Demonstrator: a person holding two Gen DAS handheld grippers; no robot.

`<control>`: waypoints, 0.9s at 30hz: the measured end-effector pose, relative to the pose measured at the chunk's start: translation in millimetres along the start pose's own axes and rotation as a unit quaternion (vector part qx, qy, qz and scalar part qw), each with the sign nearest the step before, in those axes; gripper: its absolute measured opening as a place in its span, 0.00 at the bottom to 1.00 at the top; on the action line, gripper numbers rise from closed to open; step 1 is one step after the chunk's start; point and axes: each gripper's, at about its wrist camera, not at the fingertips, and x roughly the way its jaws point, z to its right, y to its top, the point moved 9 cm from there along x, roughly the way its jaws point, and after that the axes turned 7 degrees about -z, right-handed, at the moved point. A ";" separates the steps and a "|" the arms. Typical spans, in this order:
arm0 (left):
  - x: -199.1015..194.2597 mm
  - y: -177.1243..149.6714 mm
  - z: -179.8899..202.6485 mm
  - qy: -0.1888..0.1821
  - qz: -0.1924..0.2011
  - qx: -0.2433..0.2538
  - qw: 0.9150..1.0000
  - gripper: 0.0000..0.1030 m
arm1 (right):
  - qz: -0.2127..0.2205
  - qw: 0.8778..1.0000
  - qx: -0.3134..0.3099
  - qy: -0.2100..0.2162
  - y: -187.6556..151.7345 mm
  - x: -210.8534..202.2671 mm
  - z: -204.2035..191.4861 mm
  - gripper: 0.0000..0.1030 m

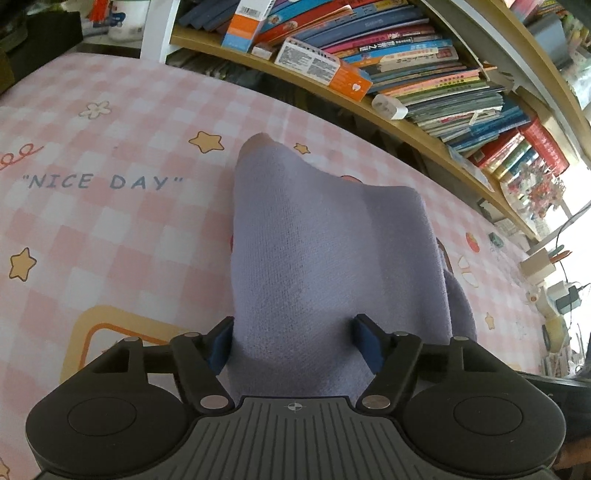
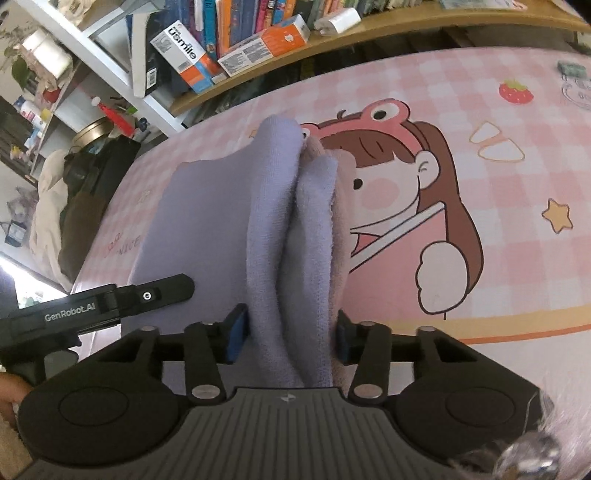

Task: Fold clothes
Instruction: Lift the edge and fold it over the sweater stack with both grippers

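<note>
Lilac garment (image 1: 332,258), one; claws, two

R gripper (image 2: 290,334) pads pinch bunched lilac cloth (image 2: 280,229) over pink checked sheet (image 2: 480,258) w/ cartoon girl; L gripper (image 2: 110,299) at left edge.

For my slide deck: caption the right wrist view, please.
Right gripper pinching bunched lavender garment over a pink checked cartoon sheet, bookshelf behind.
</note>
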 end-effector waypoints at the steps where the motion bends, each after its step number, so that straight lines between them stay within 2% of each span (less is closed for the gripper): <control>1: -1.6 0.3 2.9 0.006 0.004 0.008 1.000 0.58 | 0.004 1.000 -0.012 -0.005 0.7 -1.5 -3.0 0.33; 4: -10.6 0.9 13.1 0.027 0.020 0.037 0.999 0.48 | 0.026 0.998 -0.055 -0.024 1.3 -9.2 -14.2 0.28; 8: -16.3 -1.0 17.1 0.036 0.023 0.054 0.998 0.48 | 0.033 0.996 -0.075 -0.030 -1.6 -11.5 -16.7 0.27; 11: -13.1 -1.4 11.5 0.025 0.013 0.038 0.999 0.51 | 0.022 0.998 -0.058 -0.021 -3.1 -8.1 -11.2 0.30; 15: -4.0 -2.0 0.3 0.004 0.000 -0.002 1.000 0.63 | 0.008 1.000 -0.027 -0.008 -4.2 -3.5 -3.7 0.39; 18: -1.5 -4.7 -5.1 -0.011 0.000 -0.025 1.000 0.64 | 0.003 1.000 -0.007 0.002 -4.9 -0.1 0.3 0.43; 21: -1.8 -5.9 -2.5 -0.012 0.005 -0.021 1.000 0.58 | 0.000 1.000 0.003 0.009 -5.1 2.5 2.4 0.42; 23: -3.5 -6.7 0.6 -0.005 0.011 -0.015 1.000 0.53 | 0.003 1.000 -0.001 0.013 -4.7 2.6 -0.3 0.33; 25: -7.5 -6.7 5.5 0.004 0.019 -0.003 1.000 0.46 | 0.015 1.000 -0.016 0.009 -3.5 -2.0 -5.9 0.29; 27: -13.7 -5.7 12.4 0.014 0.029 0.015 0.999 0.42 | 0.033 0.999 -0.037 0.004 -1.6 -9.4 -12.8 0.27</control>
